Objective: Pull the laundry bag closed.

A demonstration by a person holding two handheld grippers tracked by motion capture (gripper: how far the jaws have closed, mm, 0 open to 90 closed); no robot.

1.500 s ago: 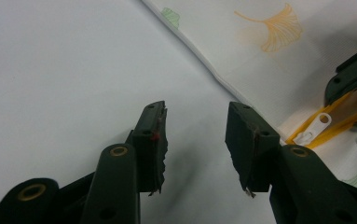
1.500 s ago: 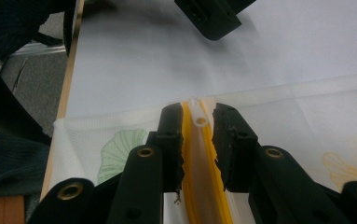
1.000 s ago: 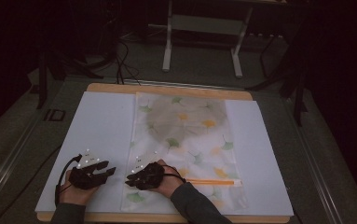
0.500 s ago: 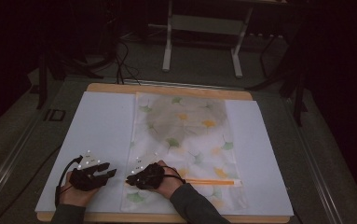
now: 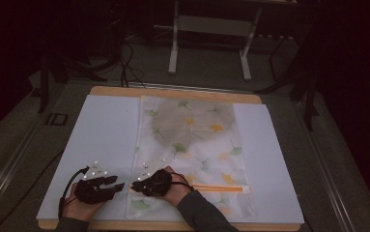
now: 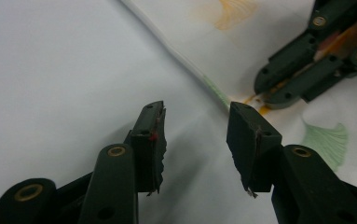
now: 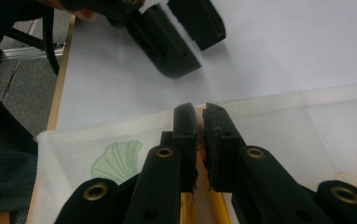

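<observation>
A white mesh bag (image 5: pixel 192 145) printed with green and yellow leaves lies flat on a white sheet (image 5: pixel 100 130). An orange zipper (image 5: pixel 221 187) runs across its near end. My right gripper (image 5: pixel 135 186) sits at the bag's near left edge. Its jaws have been closing and are now shut on the end of the orange zipper (image 7: pixel 187 211), as the right gripper view (image 7: pixel 199 114) shows. My left gripper (image 5: pixel 117 183) rests on the sheet just left of the bag. Its jaws (image 6: pixel 195 126) have just been opening and hold nothing; they point at the bag's edge (image 6: pixel 181 51).
The sheet covers a wooden table (image 5: pixel 173 92) whose near edge runs just behind the hands. A metal stand (image 5: pixel 211 29) and cables (image 5: pixel 129 58) occupy the dark floor beyond. A rail (image 5: pixel 8 159) runs along the table's left side.
The left gripper's jaws look slightly wider. The right gripper's jaws have drawn together on the zipper end. Both hands stay in place.
</observation>
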